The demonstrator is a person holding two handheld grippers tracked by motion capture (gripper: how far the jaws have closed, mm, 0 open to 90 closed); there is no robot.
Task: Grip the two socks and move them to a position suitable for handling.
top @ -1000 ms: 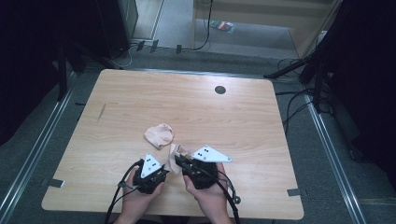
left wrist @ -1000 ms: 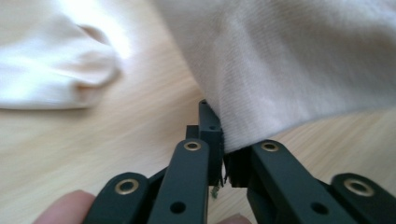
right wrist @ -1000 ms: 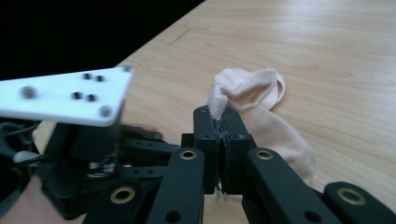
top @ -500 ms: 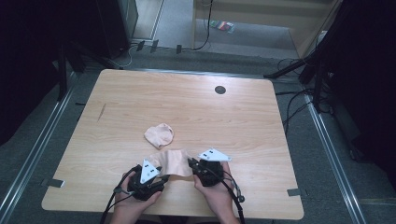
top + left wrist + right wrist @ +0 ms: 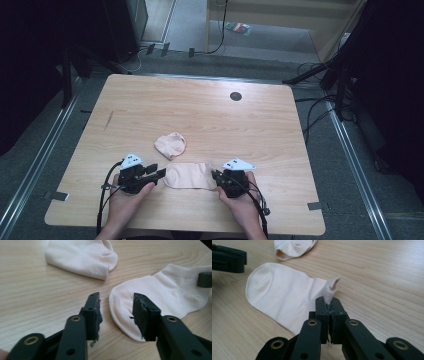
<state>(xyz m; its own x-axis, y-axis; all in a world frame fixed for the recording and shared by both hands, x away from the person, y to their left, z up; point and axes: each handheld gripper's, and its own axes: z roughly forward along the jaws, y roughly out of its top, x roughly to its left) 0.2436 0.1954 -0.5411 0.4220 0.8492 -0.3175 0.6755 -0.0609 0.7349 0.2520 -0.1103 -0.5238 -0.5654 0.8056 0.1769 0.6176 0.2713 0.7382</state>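
Flat sock stretched between the 2 grippers, long axis running left to right.

Right gripper is clamped on the ribbed cuff corner; left gripper is parted, nothing pinched, the toe just ahead of its jaws. Thin, soft, pale knit on smooth wood table. Beyond, sock 2 is bunched, apart.

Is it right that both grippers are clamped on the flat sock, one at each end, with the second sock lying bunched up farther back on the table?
Not quite. The right gripper is clamped on the flat sock at its cuff, but the left gripper is open, its jaws just parted, off the toe, as the left gripper view shows. The second sock does lie bunched farther back.
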